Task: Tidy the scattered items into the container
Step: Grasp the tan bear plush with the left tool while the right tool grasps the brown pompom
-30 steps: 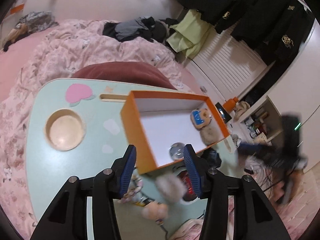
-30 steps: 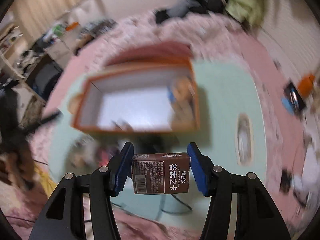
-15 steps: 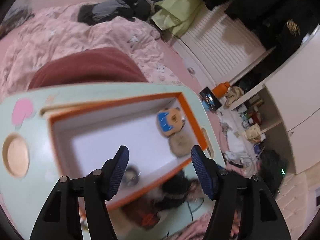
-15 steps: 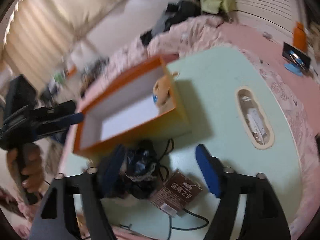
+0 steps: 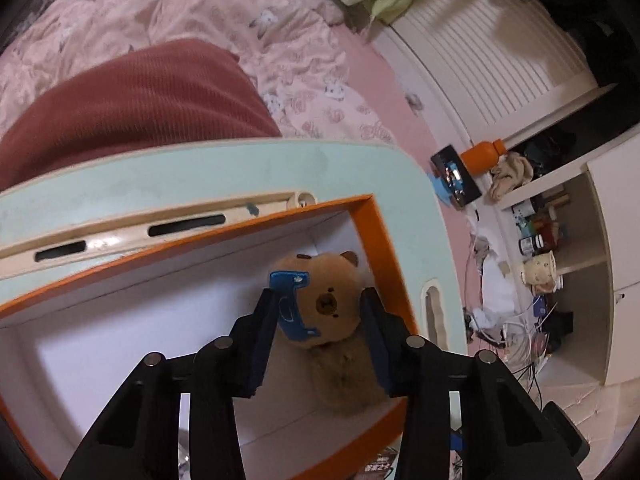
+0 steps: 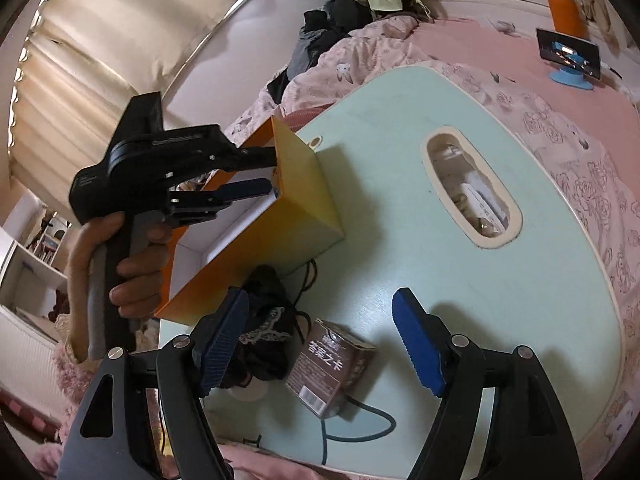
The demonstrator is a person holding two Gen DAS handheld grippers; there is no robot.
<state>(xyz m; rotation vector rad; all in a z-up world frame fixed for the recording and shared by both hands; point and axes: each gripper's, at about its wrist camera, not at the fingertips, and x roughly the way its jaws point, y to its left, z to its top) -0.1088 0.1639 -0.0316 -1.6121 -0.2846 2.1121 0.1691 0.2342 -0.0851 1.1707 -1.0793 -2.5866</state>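
Note:
An orange box [image 5: 378, 236] with a white inside stands on the mint table [image 5: 216, 172]. A tan plush bear [image 5: 332, 308] with a blue patch lies in its right end. My left gripper [image 5: 320, 320] reaches into the box, its jaws on either side of the bear's head; whether they press it is unclear. It also shows in the right wrist view [image 6: 256, 176] over the box [image 6: 296, 216]. My right gripper [image 6: 320, 344] is open and empty above a brown carton [image 6: 332, 368] lying on the table [image 6: 440, 240] beside dark fabric [image 6: 264, 320].
A black cable [image 6: 352, 428] runs under the carton. An oval cut-out [image 6: 472, 188] with small items sits in the table's right side. A maroon cushion [image 5: 132, 96] and pink bedding [image 5: 240, 24] lie behind. A phone on a stand [image 6: 568, 56] and orange bottle [image 6: 564, 4] stand on the floor.
The right gripper opened and let go of the brown carton, which now lies on the table. The left gripper moved into the box and its jaws narrowed around the bear's head.

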